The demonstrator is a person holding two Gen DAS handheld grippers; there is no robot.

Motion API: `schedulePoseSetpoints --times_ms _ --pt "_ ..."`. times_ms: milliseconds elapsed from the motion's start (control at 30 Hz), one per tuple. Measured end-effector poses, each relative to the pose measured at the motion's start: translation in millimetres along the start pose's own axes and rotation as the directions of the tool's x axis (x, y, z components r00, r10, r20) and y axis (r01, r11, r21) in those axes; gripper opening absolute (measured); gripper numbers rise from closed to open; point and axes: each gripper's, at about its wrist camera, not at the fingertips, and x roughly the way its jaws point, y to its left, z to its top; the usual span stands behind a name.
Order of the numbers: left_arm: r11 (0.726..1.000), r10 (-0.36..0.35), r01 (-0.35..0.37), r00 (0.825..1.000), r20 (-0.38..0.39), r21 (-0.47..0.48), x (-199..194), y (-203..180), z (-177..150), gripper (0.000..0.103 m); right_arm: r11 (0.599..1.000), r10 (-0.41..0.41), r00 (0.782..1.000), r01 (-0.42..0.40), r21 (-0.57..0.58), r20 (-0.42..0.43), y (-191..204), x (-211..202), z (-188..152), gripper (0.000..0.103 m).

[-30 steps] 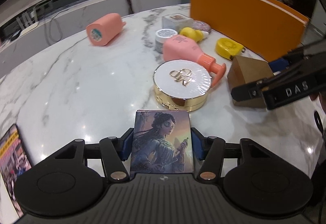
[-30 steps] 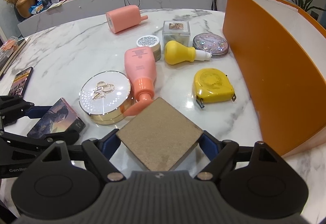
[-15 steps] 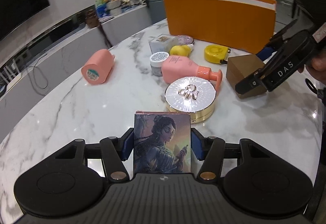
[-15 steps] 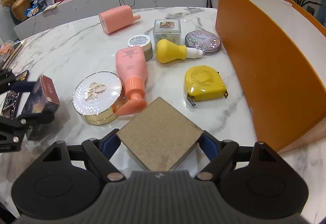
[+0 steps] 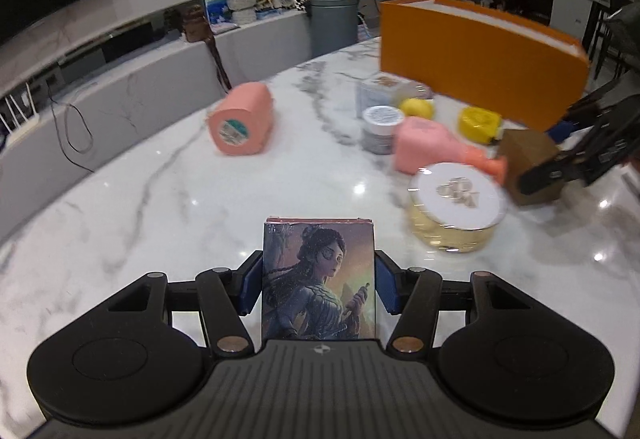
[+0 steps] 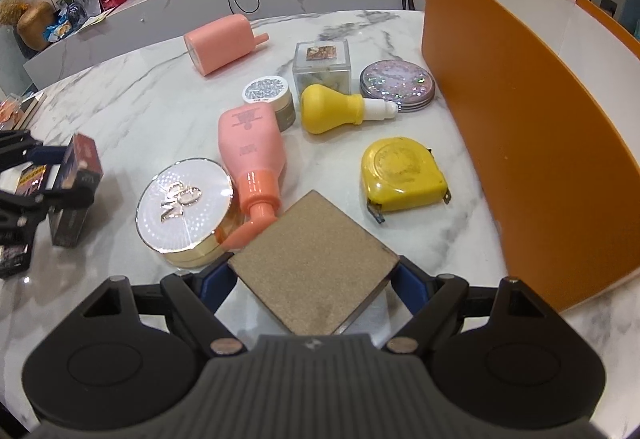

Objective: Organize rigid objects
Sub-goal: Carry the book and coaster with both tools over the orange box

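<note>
My left gripper is shut on a small illustrated box with a woman's portrait, held upright above the marble table. The box and gripper also show at the left of the right wrist view. My right gripper is shut on a square brown box, held by its corners low over the table's near side; it shows in the left wrist view too. An open orange box stands at the right.
On the table lie a gold round compact, a pink pump bottle, a pink cylinder bottle, a yellow tape measure, a yellow bulb bottle, a small jar, a clear cube and a glitter compact.
My left gripper has lifted and tilted the illustrated box upright, off the table. My right gripper still holds the brown box, shifted slightly forward.
</note>
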Motion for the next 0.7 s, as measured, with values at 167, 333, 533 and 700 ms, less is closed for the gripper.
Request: schedulePoseSetpoints --times_ms 167,333,533,700 --pt "0.997 0.076 -0.077 0.997 0.031 0.026 -2.1 15.6 21.6 0.065 1.0 0.018 1.0 -0.018 -0.006 0.009 3.8 -6.6 3.5 0.082" --pt "0.998 0.058 -0.063 0.99 0.126 0.032 -18.9 0.0 56.7 0.065 1.0 0.027 0.997 -0.026 -0.014 0.067 1.1 -32.8 14.4 0.082" --pt "0.995 0.023 -0.039 0.985 0.17 0.093 -26.5 -33.7 102.2 0.065 1.0 -0.002 0.981 0.006 -0.024 0.195 -20.2 -84.8 43.0 0.082" --pt "0.989 0.002 -0.031 0.981 0.192 0.146 -31.1 -62.1 142.0 0.065 0.998 -0.061 0.958 0.06 0.013 0.28 -52.8 -123.8 56.6 0.082"
